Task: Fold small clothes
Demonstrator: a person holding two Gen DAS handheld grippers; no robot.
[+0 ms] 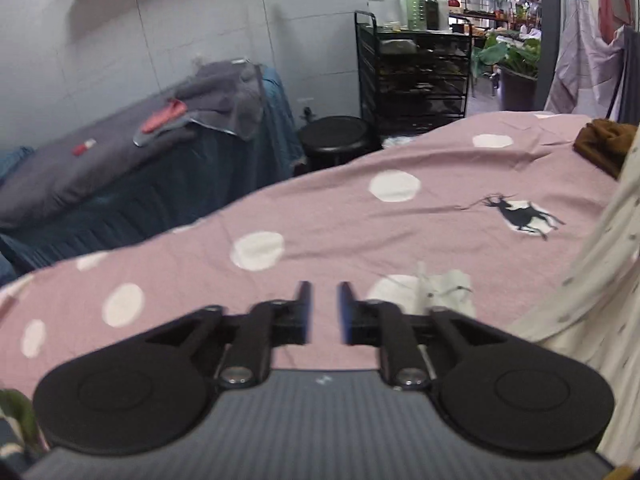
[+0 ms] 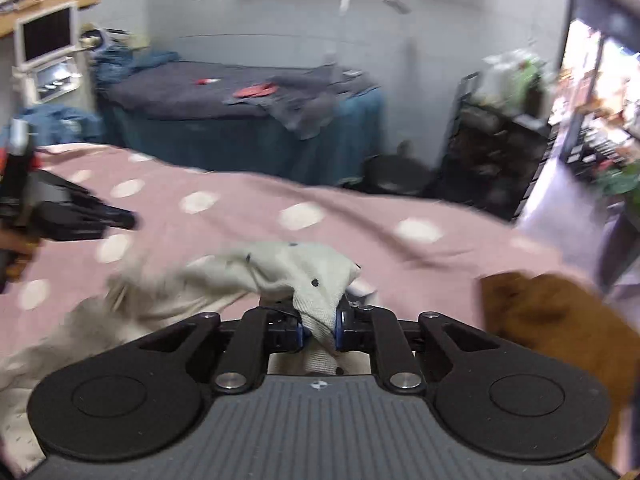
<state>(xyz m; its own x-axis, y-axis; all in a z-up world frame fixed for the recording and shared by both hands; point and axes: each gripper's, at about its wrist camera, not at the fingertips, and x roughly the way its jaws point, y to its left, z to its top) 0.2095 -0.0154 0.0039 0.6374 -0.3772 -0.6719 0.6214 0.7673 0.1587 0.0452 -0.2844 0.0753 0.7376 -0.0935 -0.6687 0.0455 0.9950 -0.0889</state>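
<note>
Pinching a bunched fold of a cream knit garment with small dark dots (image 2: 288, 272), the right gripper (image 2: 320, 326) has its blue-padded jaws clamped on the fabric, which passes between the pads and pokes out behind them toward the camera. That garment trails off to the left and down across a pink bedsheet with white polka dots (image 2: 360, 216), rumpled, partly lifted near the jaws and blurred along its left part. In the left wrist view the same cream garment (image 1: 592, 280) hangs along the right edge, raised off the sheet. Left gripper (image 1: 324, 304) hovers over the pink bedsheet (image 1: 320, 216), jaws apart with a narrow gap and nothing between them, pads touching no cloth. From the right wrist view the left gripper (image 2: 120, 218) comes in at the left edge, held by a hand (image 2: 12, 248), well apart from the pinched fold. A brown crumpled cloth (image 2: 552, 320) lies on the sheet just right of the right gripper; in the left view it sits far right (image 1: 604, 144). A black deer print on a white dot (image 1: 524, 216) marks the sheet. Behind: a second bed with a dark grey cover and teal skirt (image 2: 224, 96), a black round stool (image 1: 336, 136), a black wire rack holding bottles (image 1: 416, 72).
</note>
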